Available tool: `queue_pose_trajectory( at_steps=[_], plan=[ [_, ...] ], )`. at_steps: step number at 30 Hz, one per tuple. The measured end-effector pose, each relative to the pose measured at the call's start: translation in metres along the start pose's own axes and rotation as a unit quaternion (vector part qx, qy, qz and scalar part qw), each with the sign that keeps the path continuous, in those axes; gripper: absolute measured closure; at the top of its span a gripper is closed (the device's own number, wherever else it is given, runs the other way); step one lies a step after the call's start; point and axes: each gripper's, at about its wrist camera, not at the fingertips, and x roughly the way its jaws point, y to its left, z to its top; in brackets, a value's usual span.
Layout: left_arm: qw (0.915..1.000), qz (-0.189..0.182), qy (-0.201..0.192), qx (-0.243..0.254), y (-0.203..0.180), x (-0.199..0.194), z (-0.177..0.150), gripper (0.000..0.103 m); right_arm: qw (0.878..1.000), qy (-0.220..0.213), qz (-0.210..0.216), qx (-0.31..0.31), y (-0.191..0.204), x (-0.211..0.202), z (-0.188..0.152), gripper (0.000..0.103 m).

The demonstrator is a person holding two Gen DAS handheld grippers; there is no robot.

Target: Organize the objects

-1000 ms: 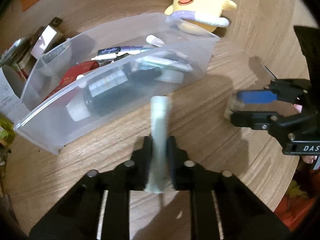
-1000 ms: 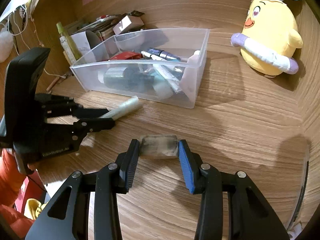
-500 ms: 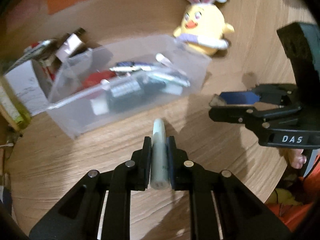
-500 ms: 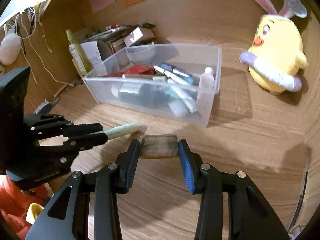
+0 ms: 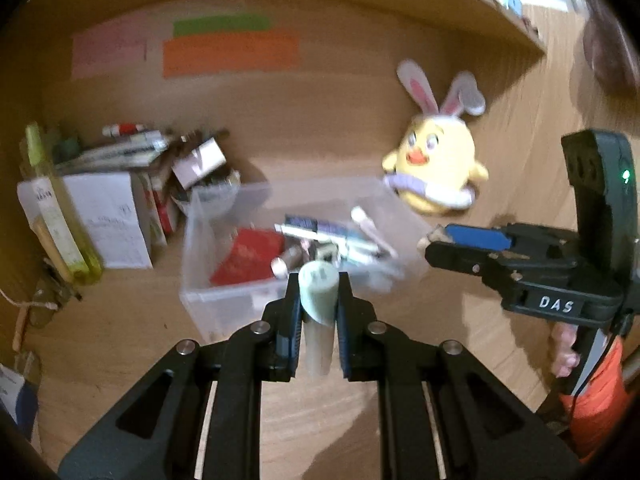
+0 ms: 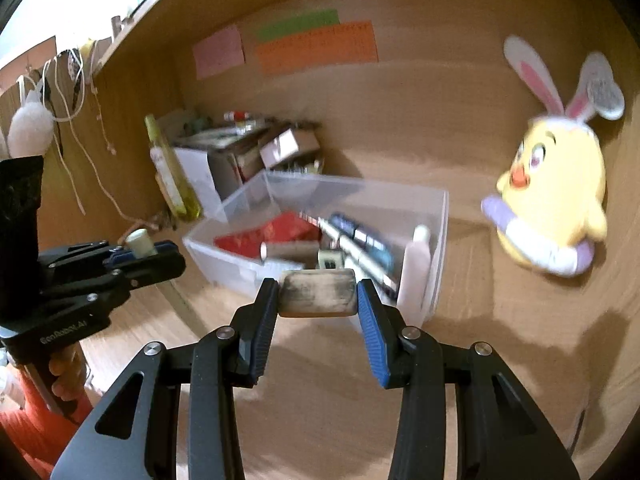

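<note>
Gripping pale cylindrical tube (image 5: 318,294) and smudged rectangular eraser (image 6: 317,294).

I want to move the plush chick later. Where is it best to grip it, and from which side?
Probably the rabbit ears or the head top, coming from above: the yellow chick stands upright by the clear bin, and its round body looks too wide for the jaws.

Pale green tube (image 5: 318,294), smudged grey eraser (image 6: 317,294), clear bin (image 6: 424,200), yellow plush (image 6: 554,188) with pink-lined ears, orange note (image 5: 230,54).
</note>
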Motion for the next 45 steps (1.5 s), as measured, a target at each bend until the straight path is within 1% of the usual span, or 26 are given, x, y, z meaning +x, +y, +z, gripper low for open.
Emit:
queue_pose_trajectory(
  at_steps=[3,9,14,18,21,24,26,30,32,33,34,36,37,43,45],
  plan=[
    [0.9997,0.006,-0.022,-0.007,0.007,-0.007,0.017,0.088,1.000,-0.013,-0.003,-0.003,0.003,0.001,0.014,0.066],
    [0.9989,0.015,-0.040,-0.022,0.020,-0.004,0.041,0.088,1.000,-0.022,-0.008,-0.009,0.005,0.011,0.034,0.066],
    [0.9985,0.025,-0.036,-0.032,0.027,0.015,0.057,0.088,1.000,-0.014,-0.015,-0.011,0.004,0.027,0.044,0.066],
    [0.9983,0.028,-0.020,-0.048,0.035,0.037,0.065,0.088,1.000,0.009,-0.022,-0.013,0.001,0.050,0.047,0.066],
    [0.9978,0.026,-0.003,-0.060,0.041,0.055,0.066,0.088,0.999,0.028,-0.021,-0.012,-0.001,0.066,0.044,0.066],
    [0.9972,0.013,0.015,-0.072,0.047,0.069,0.064,0.088,0.998,0.048,-0.025,-0.014,-0.002,0.083,0.040,0.066],
    [0.9965,0.001,0.025,-0.079,0.050,0.075,0.062,0.088,0.998,0.057,-0.027,-0.013,-0.004,0.091,0.037,0.066],
    [0.9948,-0.009,0.039,-0.094,0.056,0.084,0.059,0.088,0.996,0.080,-0.035,-0.015,-0.007,0.106,0.032,0.066],
    [0.9937,-0.004,0.048,-0.101,0.059,0.088,0.058,0.088,0.995,0.085,-0.041,-0.017,-0.007,0.110,0.030,0.066],
    [0.9935,-0.002,0.053,-0.101,0.060,0.091,0.058,0.087,0.995,0.087,-0.051,-0.021,-0.007,0.112,0.029,0.066],
    [0.9934,0.002,0.056,-0.100,0.060,0.092,0.057,0.084,0.994,0.087,-0.057,-0.024,-0.006,0.113,0.029,0.066],
    [0.9940,0.009,0.056,-0.094,0.058,0.092,0.054,0.078,0.994,0.086,-0.064,-0.032,-0.004,0.111,0.029,0.063],
    [0.9943,0.007,0.055,-0.091,0.057,0.091,0.054,0.077,0.994,0.084,-0.064,-0.034,-0.004,0.109,0.030,0.061],
    [0.9971,0.007,0.039,-0.065,0.045,0.074,0.053,0.077,0.995,0.069,-0.063,-0.038,0.001,0.093,0.034,0.060],
    [0.9979,0.008,0.031,-0.057,0.042,0.065,0.053,0.074,0.995,0.065,-0.060,-0.038,0.002,0.086,0.035,0.060]
  ],
)
